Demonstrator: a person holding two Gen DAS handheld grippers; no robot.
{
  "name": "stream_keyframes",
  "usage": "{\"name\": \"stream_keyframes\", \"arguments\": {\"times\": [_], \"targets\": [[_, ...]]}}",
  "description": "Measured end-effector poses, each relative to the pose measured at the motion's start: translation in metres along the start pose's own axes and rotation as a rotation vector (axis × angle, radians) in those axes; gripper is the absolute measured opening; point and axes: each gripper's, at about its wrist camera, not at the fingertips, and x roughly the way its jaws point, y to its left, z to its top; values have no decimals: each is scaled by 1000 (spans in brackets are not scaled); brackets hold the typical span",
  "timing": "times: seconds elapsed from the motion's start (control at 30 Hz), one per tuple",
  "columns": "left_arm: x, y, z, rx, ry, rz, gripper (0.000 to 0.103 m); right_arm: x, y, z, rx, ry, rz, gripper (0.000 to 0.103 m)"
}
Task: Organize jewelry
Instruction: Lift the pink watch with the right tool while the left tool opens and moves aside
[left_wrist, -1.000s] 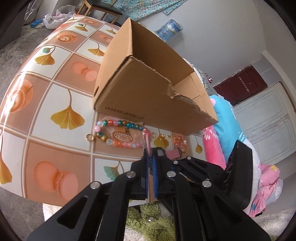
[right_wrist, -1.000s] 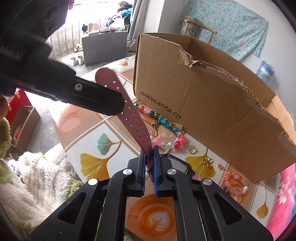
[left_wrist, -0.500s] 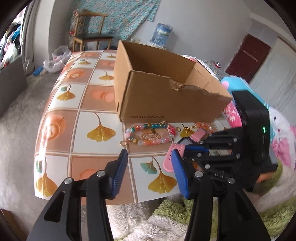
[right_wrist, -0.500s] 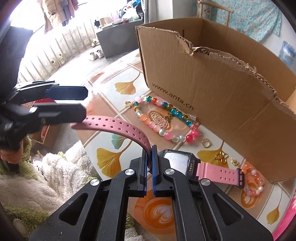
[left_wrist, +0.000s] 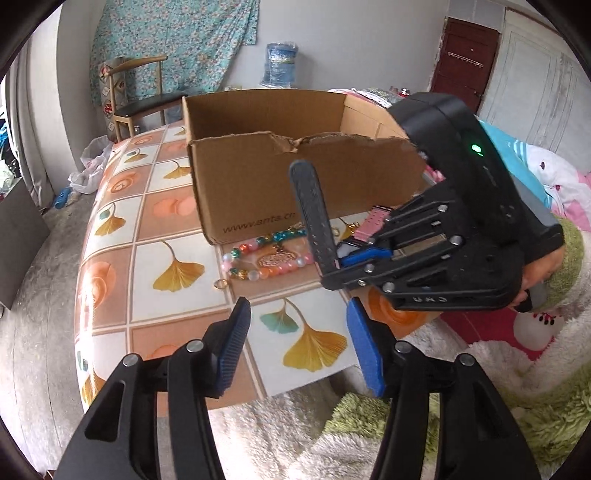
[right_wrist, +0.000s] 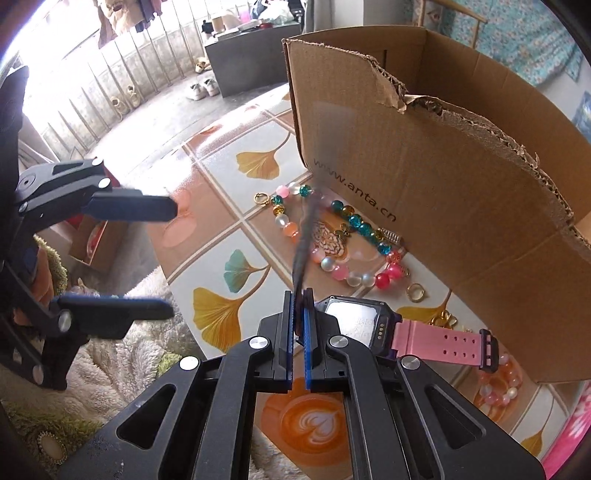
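Table (left_wrist: 177, 302): tiled top with ginkgo-leaf and coffee prints; its near edge runs past both tools, with shaggy rug below.
Left gripper (left_wrist: 297, 343): hovers over the near edge of the table, jaws standing wide with nothing between them; they have just been opening. Its blue pads (left_wrist: 232, 350) face each other across bare tiles. In the right wrist view it shows at the left (right_wrist: 168, 258), apart from the watch.
Small gold ring (left_wrist: 221, 283): lies on a white tile, just left of the bead necklace.
Bead necklace (left_wrist: 266, 254): a loop of pink, orange, teal and clear beads around a flat gold pendant, lying on the table against the front wall of the box; also seen from the right wrist (right_wrist: 332, 236).
Cardboard box (left_wrist: 303, 177): open-topped, its front rim torn, printed web address low on the front wall; it stands toward the far edge of the table. What is inside cannot be seen.
Watch (right_wrist: 354, 323): pink strap, dark square case, held above the table near its front edge, in front of the box. One strap half sticks up from the jaws (left_wrist: 312, 218); the other, with the buckle, stretches right (right_wrist: 443, 341).
Right gripper (right_wrist: 298, 321): jaws narrow, clamped on the watch strap right beside the case; seen side-on from the left wrist (left_wrist: 364, 253).
Other pieces: a gold ring (right_wrist: 415, 292) and a small bead bracelet (right_wrist: 498, 384) lie by the box's front wall, near the table's right edge.
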Motion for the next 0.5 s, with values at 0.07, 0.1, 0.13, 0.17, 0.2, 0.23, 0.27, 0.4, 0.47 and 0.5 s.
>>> {"name": "stream_keyframes", "arguments": {"times": [0.07,0.1,0.13,0.17,0.2,0.23,0.27,0.4,0.47,0.5], "targets": [[1,8,2,-32,-19,-4,53,2,3,1,-29,3,-15,2],[1,12,4,-51,-26,-12,53,1,6,-1,-45,4,-25,2],[1,16,5,-75,-33,-21,53,1,9,-2,-67,7,-40,2],[1,20,6,-95,-39,-28,53,4,14,0,-85,10,-53,2],[1,22,7,-107,-47,-36,53,4,15,-2,-97,13,-63,2],[-1,24,8,-113,-56,-45,53,4,18,-2,-113,16,-75,3],[-2,24,8,-114,-64,-57,53,5,19,-3,-126,19,-84,3],[-4,25,11,-129,-84,-126,53,5,25,-4,-169,24,-98,3],[-1,26,12,-140,-79,-134,53,7,27,-2,-179,24,-101,3],[0,24,12,-141,-78,-133,53,7,28,-3,-182,23,-102,3]]}}
